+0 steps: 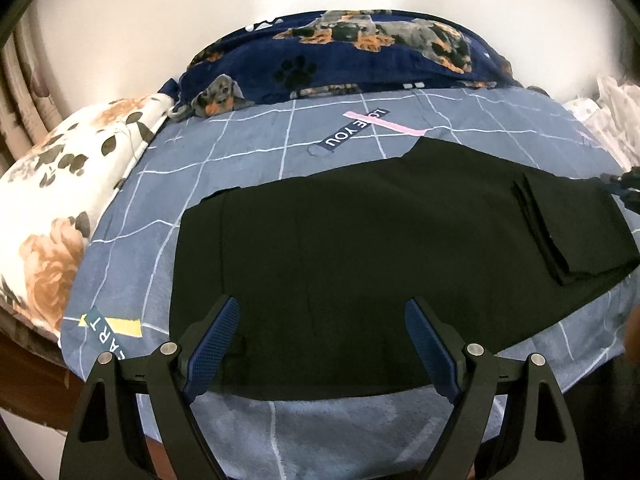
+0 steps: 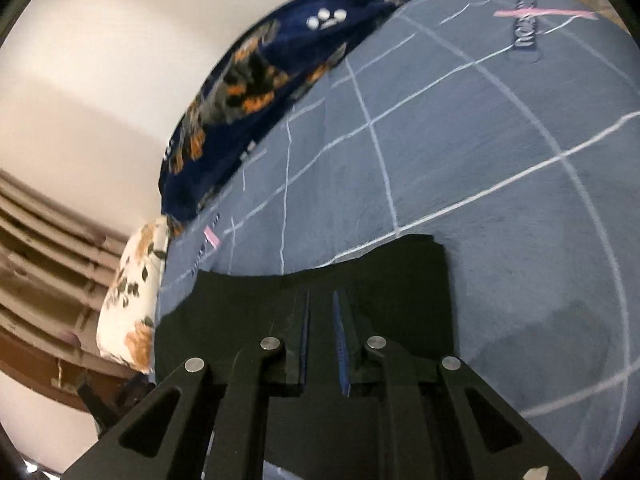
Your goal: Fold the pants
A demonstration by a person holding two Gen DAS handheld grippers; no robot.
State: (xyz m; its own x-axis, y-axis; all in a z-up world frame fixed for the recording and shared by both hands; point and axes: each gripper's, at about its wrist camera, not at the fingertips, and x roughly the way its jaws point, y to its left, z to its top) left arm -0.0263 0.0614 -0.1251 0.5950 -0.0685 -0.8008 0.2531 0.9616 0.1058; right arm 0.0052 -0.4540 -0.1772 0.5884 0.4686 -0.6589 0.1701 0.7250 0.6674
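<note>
Locate the pants, black, spread flat on the bedspread, close to its near edge and well apart from the dog-print blanket along the far edge. Read the long axis as running left to right, roughly parallel with the near edge. Note a folded-over flap already lying on top at the right end; find no fold at the left end.

Check the left gripper: jaws spread wide, nothing between them, poised above the near-left part of the garment, pointing across its short width toward the far edge. Place the left end of the garment just left of this gripper, toward the floral pillow at the left edge of the bed.

Check the right gripper: jaws drawn close, only a narrow slot left, set over dark cloth at the right end. Cannot tell from the right wrist view whether fabric is pinched in that slot, black on black.

Judged stage: first fold at the right end under way or just laid. Judged next: carry the right end leftward along the long axis, or take up the left end with the left gripper, the nearer of the two. Expect limp cloth to sag and shift if lifted by one corner only.
</note>
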